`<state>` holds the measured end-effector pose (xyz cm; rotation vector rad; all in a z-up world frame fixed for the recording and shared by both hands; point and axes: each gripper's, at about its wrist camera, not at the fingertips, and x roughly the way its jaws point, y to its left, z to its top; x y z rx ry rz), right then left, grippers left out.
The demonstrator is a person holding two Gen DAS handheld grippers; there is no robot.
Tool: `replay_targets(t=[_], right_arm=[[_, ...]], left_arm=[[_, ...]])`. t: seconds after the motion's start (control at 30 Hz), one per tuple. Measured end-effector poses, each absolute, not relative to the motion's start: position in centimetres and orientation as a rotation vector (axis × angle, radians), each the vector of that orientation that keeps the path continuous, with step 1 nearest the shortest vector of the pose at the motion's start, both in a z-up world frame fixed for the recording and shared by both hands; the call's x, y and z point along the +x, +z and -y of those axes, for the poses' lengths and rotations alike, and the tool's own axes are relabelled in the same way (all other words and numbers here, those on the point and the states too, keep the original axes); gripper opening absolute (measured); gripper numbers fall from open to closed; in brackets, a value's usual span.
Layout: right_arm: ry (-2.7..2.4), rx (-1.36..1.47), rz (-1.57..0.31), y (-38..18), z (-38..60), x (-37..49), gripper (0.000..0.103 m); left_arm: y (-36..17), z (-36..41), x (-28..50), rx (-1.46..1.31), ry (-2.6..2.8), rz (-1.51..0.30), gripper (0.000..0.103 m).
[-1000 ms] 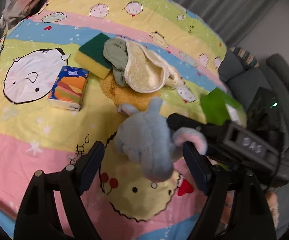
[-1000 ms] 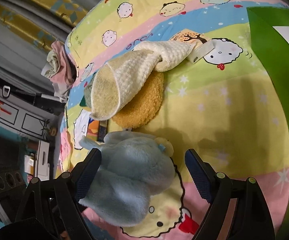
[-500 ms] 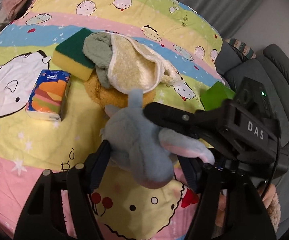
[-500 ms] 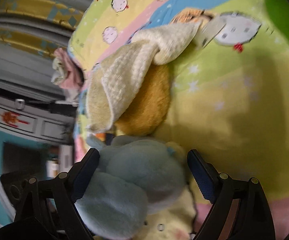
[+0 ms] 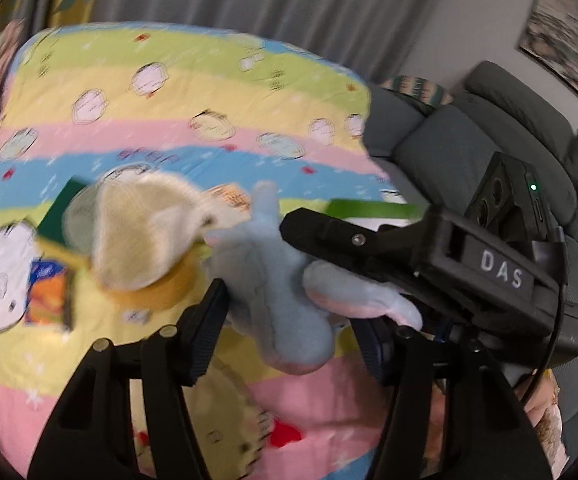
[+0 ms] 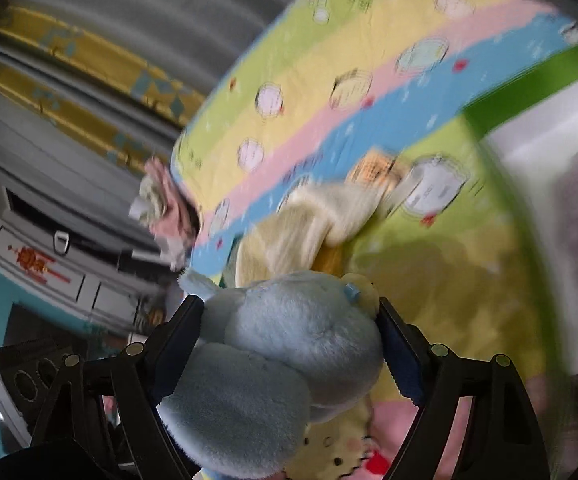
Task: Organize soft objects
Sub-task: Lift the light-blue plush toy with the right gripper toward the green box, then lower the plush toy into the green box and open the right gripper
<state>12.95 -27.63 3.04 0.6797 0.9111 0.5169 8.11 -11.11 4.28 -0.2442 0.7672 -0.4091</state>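
Both grippers clamped on blue plush elephant: left gripper just narrowed onto it, right gripper wide around body. Lifted clear of bed; ready for transfer.

A bed carries everything here, spread with a cartoon-print quilt in broad stripes of green, yellow, pink and blue, dotted with round little faces. Toward the left edge lies a tissue pack, orange and blue. Just beyond it sits a sponge, green on top and yellow beneath. Against the sponge, nearer the middle, a round mustard-yellow pad lies flat, with a cream waffle-weave cloth heaped over it, blurred. At the right edge stands a green box. A bundle of pink and pale clothing is bunched at the far left corner.
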Motion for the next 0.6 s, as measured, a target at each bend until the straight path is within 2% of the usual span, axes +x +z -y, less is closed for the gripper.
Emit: replay_targets(t=[0.27,0.6], right_arm=[[0.35,0.74,-0.777,5.6,36.6,12.0,0.085],[0.176,0.811,-0.732,3.9,44.6,12.6,0.085]], left_arm=[[7.1,19.3,10.5,-0.172,-0.56,-0.736,0.054],[5.7,26.4,14.9,-0.19,-0.72,-0.814,0.049]])
